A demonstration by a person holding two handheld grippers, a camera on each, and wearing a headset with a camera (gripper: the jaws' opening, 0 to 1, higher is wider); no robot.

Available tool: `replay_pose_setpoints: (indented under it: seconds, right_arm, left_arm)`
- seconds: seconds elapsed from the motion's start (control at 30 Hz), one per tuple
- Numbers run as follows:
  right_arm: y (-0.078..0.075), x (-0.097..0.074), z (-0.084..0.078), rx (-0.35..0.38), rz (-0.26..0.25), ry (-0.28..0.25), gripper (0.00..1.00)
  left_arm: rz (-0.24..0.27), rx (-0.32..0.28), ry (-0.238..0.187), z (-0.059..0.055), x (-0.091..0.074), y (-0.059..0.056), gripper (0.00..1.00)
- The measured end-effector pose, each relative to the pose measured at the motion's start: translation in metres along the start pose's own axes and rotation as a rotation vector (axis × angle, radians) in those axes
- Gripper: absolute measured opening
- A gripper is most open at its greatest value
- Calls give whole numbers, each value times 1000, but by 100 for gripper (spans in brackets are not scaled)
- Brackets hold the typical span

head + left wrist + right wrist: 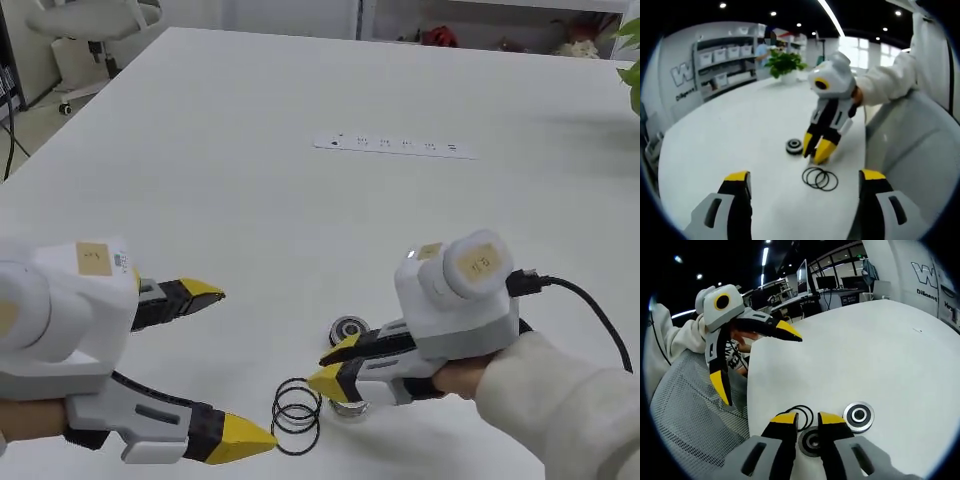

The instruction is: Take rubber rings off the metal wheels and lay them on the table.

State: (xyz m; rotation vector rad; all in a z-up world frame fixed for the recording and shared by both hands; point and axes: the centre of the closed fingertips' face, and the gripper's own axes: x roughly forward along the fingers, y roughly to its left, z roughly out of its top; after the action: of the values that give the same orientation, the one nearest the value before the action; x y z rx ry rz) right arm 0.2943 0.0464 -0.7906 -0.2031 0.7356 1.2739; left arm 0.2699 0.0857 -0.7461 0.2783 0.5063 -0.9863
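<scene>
White table (300, 200) is carrying all items. Left gripper (240, 365) is hovering with jaws wide apart, holding nothing. Right gripper (804, 418) is straddling one metal wheel (811, 440), jaws narrowly parted; grip cannot be confirmed. Second wheel (858, 416) is lying right of those jaws. Loose rubber rings (297, 415) are lying between both grippers' tips.

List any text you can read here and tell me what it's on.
"W": large letter on the wall.
"Diligent": smaller word under it, blurred, so a best guess.
Yellow sticker on the left gripper: too small to read.
Yellow sticker on the right gripper: too small to read.
Marks on the power strip: too small to read.
</scene>
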Motion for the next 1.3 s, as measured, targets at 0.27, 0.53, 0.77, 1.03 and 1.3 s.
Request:
replay_pose_setpoints:
  seconds: [0.27,0.53,0.77,1.03,1.3]
  right_arm:
    - [-23,-14,11,25,-70,-68,13]
    - [-52,-29,6,60,-148,-93,17]
    - [-63,-34,-1,86,-173,-95,19]
    - [-65,-32,-12,98,-172,-69,19]
    - [-64,-28,-16,89,-164,-56,21]
  left_arm:
    - [19,-30,-90,30,-6,6,88]
    - [5,22,-201,84,-15,4,82]
    - [-1,82,-208,105,-10,8,81]
    - [-24,158,-206,126,6,10,76]
    - [-64,188,-219,135,32,13,65]
